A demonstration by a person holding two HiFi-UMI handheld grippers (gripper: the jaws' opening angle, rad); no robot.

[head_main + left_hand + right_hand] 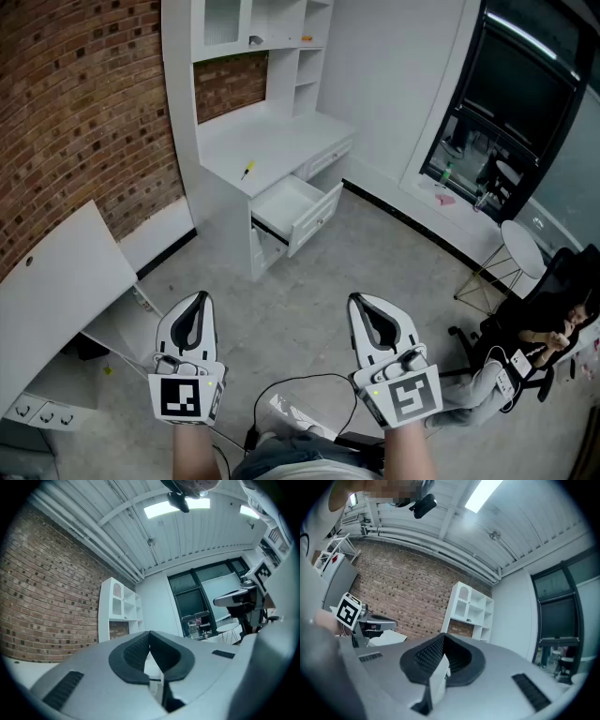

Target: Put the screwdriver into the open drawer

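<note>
Plainly I had not begun: the screwdriver (247,170) lay on the desk (291,131) at upper centre beside the open drawer (315,219), well apart from my left gripper (194,300) and right gripper (364,304), fingers closed on nothing.

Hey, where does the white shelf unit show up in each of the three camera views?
Head view: shelf unit at top centre, standing on the desk.
Left gripper view: shelf unit left of centre, at mid-height.
Right gripper view: shelf unit at centre, at mid-height.
Shared landmark: the brick wall, on the shelf unit's left in all three.
</note>
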